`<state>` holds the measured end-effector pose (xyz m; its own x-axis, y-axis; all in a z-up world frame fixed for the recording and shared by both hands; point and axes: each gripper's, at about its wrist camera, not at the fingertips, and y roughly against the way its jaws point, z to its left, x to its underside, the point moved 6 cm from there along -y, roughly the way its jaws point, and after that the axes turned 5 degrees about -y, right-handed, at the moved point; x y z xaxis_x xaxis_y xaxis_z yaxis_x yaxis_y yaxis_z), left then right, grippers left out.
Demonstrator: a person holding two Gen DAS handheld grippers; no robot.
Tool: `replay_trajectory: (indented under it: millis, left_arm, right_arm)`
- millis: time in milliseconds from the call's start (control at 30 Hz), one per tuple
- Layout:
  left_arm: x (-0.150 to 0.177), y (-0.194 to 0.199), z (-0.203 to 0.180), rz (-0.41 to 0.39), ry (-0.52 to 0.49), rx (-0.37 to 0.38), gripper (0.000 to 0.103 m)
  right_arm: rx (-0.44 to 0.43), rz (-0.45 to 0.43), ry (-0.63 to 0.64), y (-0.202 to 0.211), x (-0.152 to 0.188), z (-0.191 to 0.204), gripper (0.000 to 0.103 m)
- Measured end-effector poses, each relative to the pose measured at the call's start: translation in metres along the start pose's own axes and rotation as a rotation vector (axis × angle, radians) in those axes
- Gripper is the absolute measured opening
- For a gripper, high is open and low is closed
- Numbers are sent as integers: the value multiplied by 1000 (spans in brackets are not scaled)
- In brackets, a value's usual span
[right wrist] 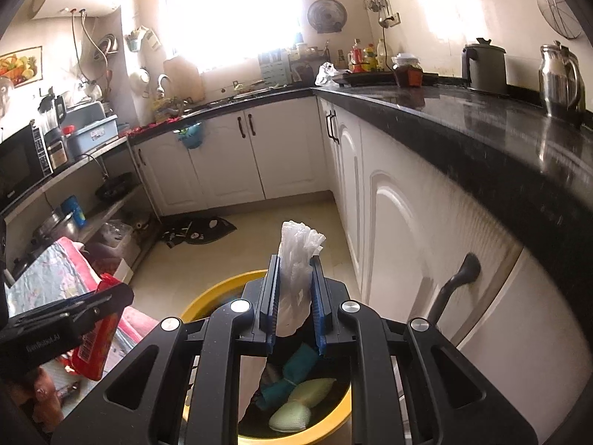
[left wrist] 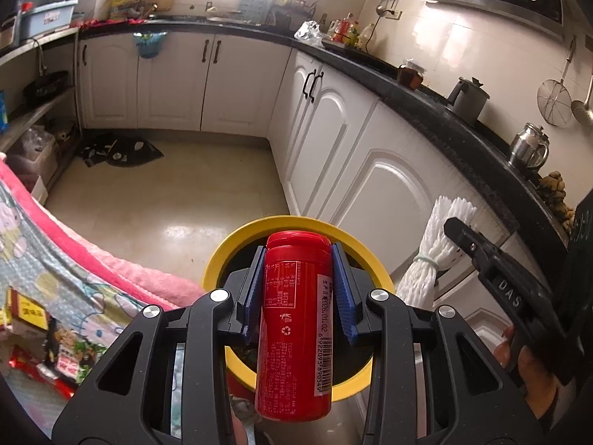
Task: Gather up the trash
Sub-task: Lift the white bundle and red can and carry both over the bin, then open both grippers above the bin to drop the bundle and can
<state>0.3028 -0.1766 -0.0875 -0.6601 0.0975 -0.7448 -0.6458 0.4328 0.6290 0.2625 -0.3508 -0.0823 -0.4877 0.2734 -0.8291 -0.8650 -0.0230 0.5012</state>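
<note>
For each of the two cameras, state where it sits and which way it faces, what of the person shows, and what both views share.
Left wrist: sits on the left tongs, looking forward and down over the yellow bin; tongs clamp a red can; a hand shows at right.
Right wrist: sits on the right tongs, facing down the kitchen over the same bin; tongs clamp a white foam net; no hand visible.
Shared: bin, white cabinets, black counter, each other's tongs.
</note>
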Motion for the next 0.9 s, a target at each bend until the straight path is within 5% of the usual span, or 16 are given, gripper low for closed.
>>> replay_trajectory:
  millis: [667, 900]
  left_arm:
    - [20, -43, 4, 78, 11, -2, 28]
    - [20, -52, 7, 89, 22, 6, 28]
  right_arm:
    - [-10, 115, 24, -44, 49, -1, 18]
    - [-16, 148, 10, -49, 53, 0, 27]
